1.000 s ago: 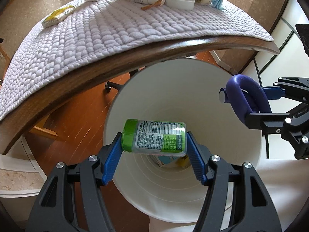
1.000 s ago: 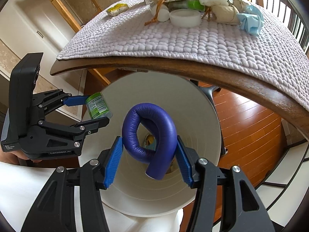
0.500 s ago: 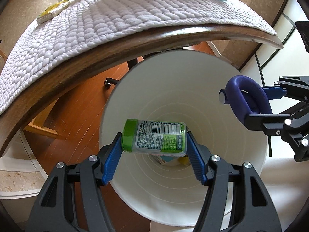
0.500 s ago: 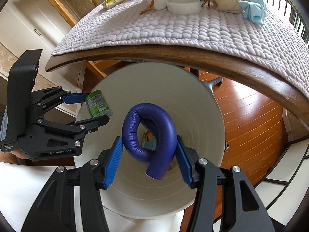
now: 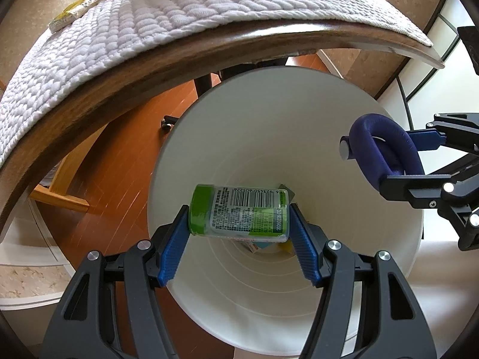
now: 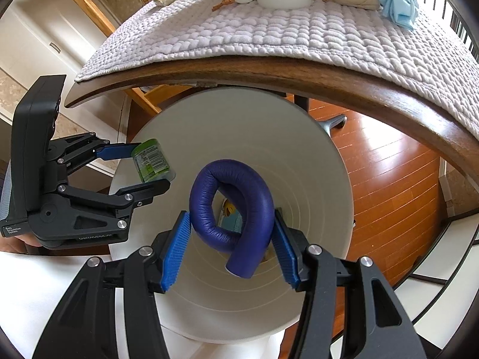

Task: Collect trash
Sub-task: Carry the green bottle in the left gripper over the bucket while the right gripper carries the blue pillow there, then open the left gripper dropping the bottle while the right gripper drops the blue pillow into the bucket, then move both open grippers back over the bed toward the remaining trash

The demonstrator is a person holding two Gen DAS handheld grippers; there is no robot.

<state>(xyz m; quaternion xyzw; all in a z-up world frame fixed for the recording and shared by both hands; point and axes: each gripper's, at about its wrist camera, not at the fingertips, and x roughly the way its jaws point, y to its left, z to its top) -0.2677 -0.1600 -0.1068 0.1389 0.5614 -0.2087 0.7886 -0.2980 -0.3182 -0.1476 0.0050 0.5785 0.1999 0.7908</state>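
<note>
Lowering toward bin (image 5: 185, 137): left gripper (image 5: 239, 221) clamping can (image 5: 239, 214), right gripper (image 6: 232, 233) clamping purple tube (image 6: 233, 206); release pending.

I have the left gripper (image 5: 239, 224) and the right gripper (image 6: 232, 233) side by side, both angled steeply downward, fingers (image 5: 175, 246) clamped on loads.

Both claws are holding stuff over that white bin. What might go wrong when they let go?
1. The purple foam tube is curled and springy; once freed by the right claw it may bounce off the white bin.
2. The green can in the left claw hangs sideways and may clip the rim.
</note>
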